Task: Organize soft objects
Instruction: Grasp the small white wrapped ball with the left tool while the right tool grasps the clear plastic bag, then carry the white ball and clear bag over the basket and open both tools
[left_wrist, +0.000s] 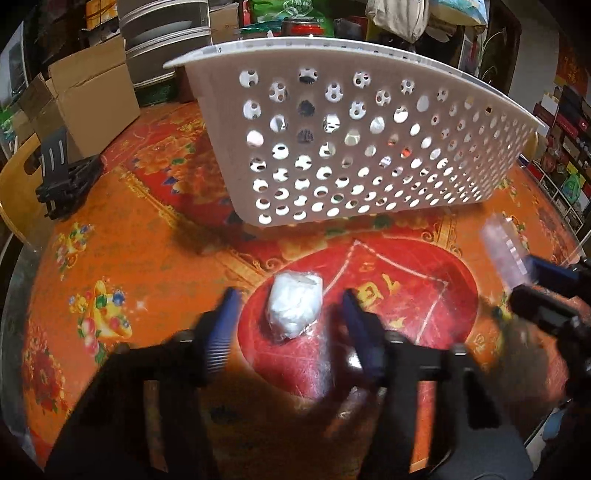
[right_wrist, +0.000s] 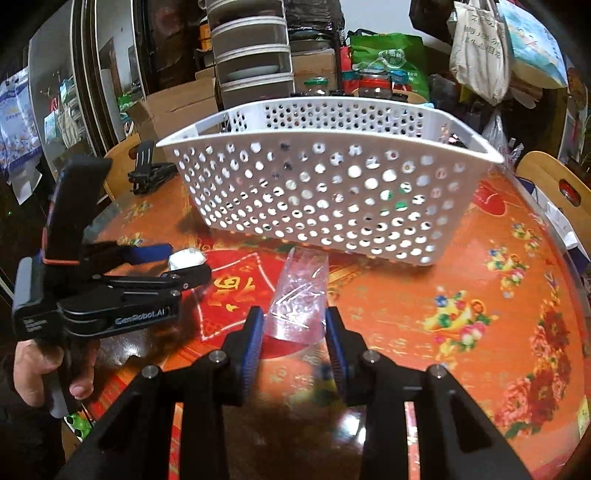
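A white wrapped soft bundle (left_wrist: 293, 308) lies on the red and orange tablecloth (left_wrist: 129, 258). My left gripper (left_wrist: 290, 299) straddles it, and a small gap shows on each side between its blue pads and the bundle. In the right wrist view the left gripper (right_wrist: 184, 264) reaches in from the left, with the bundle (right_wrist: 186, 258) at its tips. My right gripper (right_wrist: 295, 321) is shut on a clear plastic packet (right_wrist: 299, 295), held just above the cloth. That packet (left_wrist: 506, 254) also shows at the right edge of the left wrist view. A white perforated basket (left_wrist: 210, 96) stands behind both.
The basket (right_wrist: 458, 192) fills the back middle of the round table. A black folding clip stand (left_wrist: 66, 181) sits at the left edge, with cardboard boxes (left_wrist: 92, 96) beyond it. A wooden chair back (right_wrist: 554, 184) stands at the right. A person's hand (right_wrist: 40, 369) grips the left tool.
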